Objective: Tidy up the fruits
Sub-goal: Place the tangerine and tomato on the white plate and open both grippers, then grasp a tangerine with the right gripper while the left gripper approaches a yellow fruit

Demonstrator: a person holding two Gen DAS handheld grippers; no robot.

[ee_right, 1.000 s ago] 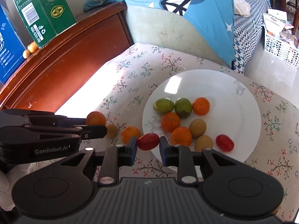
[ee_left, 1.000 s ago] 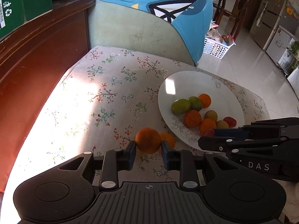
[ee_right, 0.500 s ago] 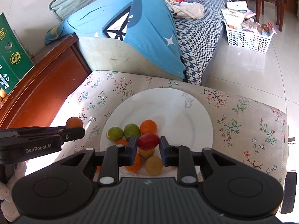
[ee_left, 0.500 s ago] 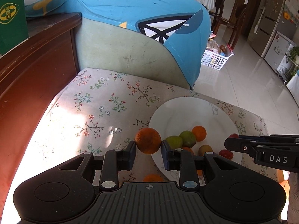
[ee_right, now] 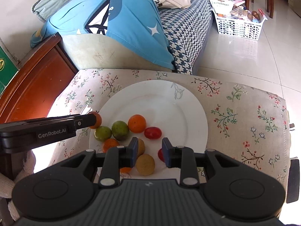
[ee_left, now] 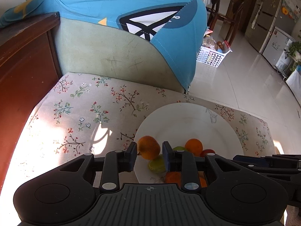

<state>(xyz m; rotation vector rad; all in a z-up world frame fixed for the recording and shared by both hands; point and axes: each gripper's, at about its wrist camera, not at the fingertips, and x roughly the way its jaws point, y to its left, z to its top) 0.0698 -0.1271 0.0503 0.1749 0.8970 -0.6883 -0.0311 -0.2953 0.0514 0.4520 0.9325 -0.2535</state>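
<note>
A white plate point(ee_right: 169, 101) on a floral-covered seat holds several small fruits: two green ones, oranges, brownish ones and a red tomato point(ee_right: 153, 132). My left gripper point(ee_left: 148, 156) is shut on an orange point(ee_left: 148, 147), held over the plate's left rim point(ee_left: 144, 128). In the right wrist view the left gripper's fingers point(ee_right: 84, 120) reach in from the left with the orange point(ee_right: 96, 119) at their tip. My right gripper point(ee_right: 148, 151) is open and empty above the plate's near side, the red tomato lying just beyond its jaws.
The floral cushion point(ee_right: 244, 116) carries the plate. A sofa with a blue pillow point(ee_right: 120, 24) stands behind. A red-brown wooden cabinet point(ee_left: 22, 71) is at the left. A white basket point(ee_right: 239, 26) sits on the tiled floor at the far right.
The right gripper has opened and the red tomato now lies on the plate. The left gripper has carried the orange to the right, over the plate's left rim.
</note>
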